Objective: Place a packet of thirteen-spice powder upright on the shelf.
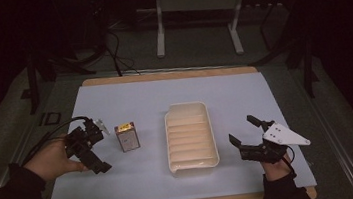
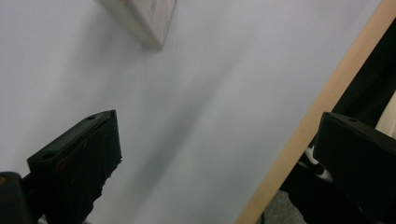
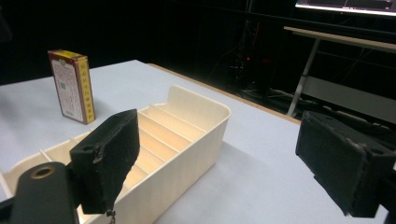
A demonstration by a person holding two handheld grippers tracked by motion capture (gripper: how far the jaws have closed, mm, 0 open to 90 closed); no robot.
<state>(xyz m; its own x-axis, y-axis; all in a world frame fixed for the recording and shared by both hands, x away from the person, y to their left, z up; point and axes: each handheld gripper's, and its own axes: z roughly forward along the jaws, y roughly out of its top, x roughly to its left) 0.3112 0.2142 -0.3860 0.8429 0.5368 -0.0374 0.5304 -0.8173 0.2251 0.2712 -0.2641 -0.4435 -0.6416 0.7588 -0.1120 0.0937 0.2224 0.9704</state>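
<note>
Cream ribbed tray (image 1: 194, 164) mid-mat; small box (image 1: 127, 137), maybe medicine carton, upright left of it. My left gripper (image 1: 91, 148) spread beside box, right gripper (image 1: 246, 132) spread near tray.

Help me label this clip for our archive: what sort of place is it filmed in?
Probably a lab or recording workspace, not a home: a table under a pale sheet holds a small box and a ridged cream tray, with dark surroundings, floor cables and a white metal stand behind.
</note>
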